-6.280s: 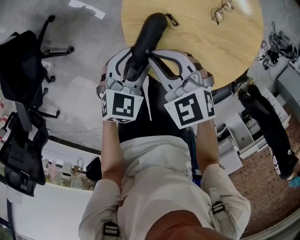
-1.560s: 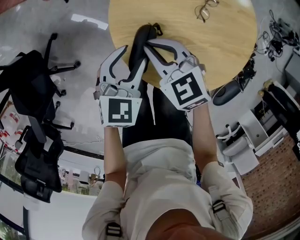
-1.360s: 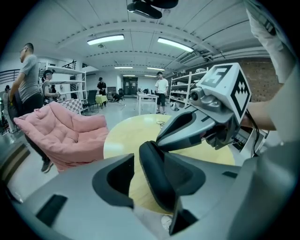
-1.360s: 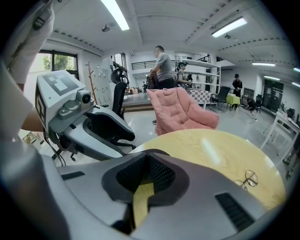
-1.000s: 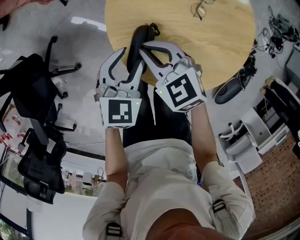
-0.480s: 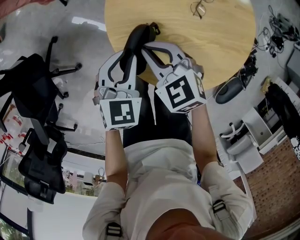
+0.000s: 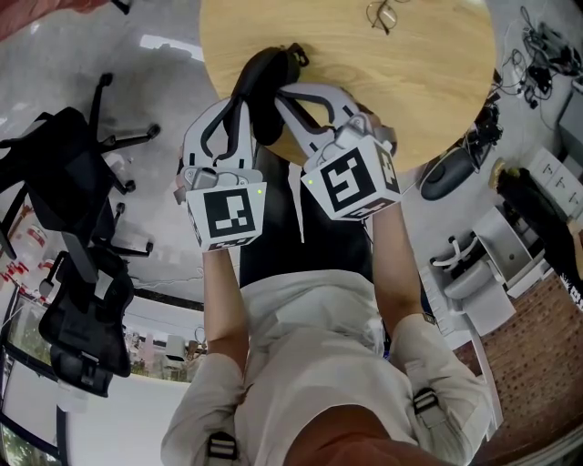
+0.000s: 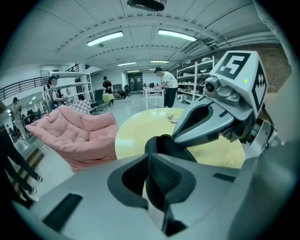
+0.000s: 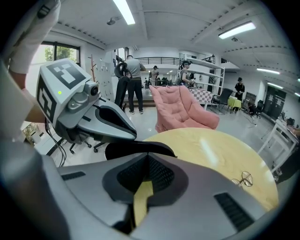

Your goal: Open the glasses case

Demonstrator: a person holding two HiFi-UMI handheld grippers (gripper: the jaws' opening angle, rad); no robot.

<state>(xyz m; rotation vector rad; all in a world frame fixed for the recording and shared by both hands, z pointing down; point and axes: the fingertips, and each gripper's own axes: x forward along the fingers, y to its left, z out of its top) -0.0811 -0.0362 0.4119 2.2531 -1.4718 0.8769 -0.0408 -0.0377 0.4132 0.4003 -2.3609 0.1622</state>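
"Where was the glasses case?"
"At the bench's near-left edge. The right gripper's fingers pinched it, and the left gripper's had just been closing on it."
"Around it?"
"Glasses lay well apart, at the far edge."

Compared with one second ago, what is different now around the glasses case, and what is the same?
The left tongs, which stood open around the glasses case, have just been closing and now pinch its left side. The right tongs stay shut on its right side. The case remains at the table's near edge, and the glasses lie untouched farther back.
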